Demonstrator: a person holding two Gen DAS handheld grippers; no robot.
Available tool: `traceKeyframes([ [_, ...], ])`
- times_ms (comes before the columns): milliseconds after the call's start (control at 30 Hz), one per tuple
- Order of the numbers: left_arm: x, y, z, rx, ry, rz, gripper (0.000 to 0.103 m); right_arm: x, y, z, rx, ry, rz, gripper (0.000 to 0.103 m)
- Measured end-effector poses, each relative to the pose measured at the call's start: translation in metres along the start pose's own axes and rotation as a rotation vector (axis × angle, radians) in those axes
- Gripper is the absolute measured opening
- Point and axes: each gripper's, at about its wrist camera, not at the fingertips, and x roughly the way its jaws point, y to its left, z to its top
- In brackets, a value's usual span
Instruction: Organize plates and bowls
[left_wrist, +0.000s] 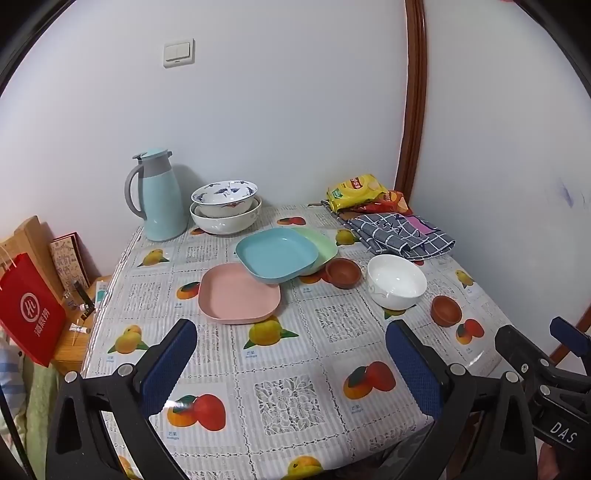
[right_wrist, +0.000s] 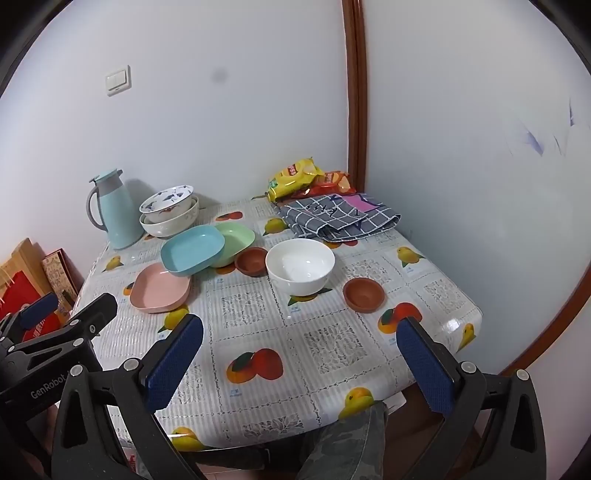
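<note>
A pink plate, a blue plate leaning on it and on a green plate lie mid-table. A white bowl stands between two small brown bowls. Two nested patterned bowls stand at the back. My left gripper is open and empty above the near table. My right gripper is open and empty, near the front edge.
A light blue thermos jug stands at the back left. Snack bags and a checked cloth lie at the back right. A red bag and clutter are left of the table.
</note>
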Motion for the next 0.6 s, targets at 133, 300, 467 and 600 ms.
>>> traceKeyframes([
  [133,0.0003,0.0003,0.0003,-0.006,0.001,0.001,0.103,-0.0009,0.0023,-0.0003,-0.005,-0.002,0.0,0.103],
  [300,-0.001,0.0026,-0.0008,-0.011,-0.001,0.001,0.103,-0.0032,0.0023,0.0007,-0.007,-0.002,0.006,0.103],
  [467,-0.001,0.0049,0.0001,-0.013,-0.002,0.001,0.103,-0.0038,0.0017,0.0012,-0.008,-0.003,0.008,0.103],
  [600,-0.0013,0.0053,0.0001,-0.013,-0.002,0.002,0.103,-0.005,0.0016,0.0,-0.008,-0.006,0.009,0.103],
])
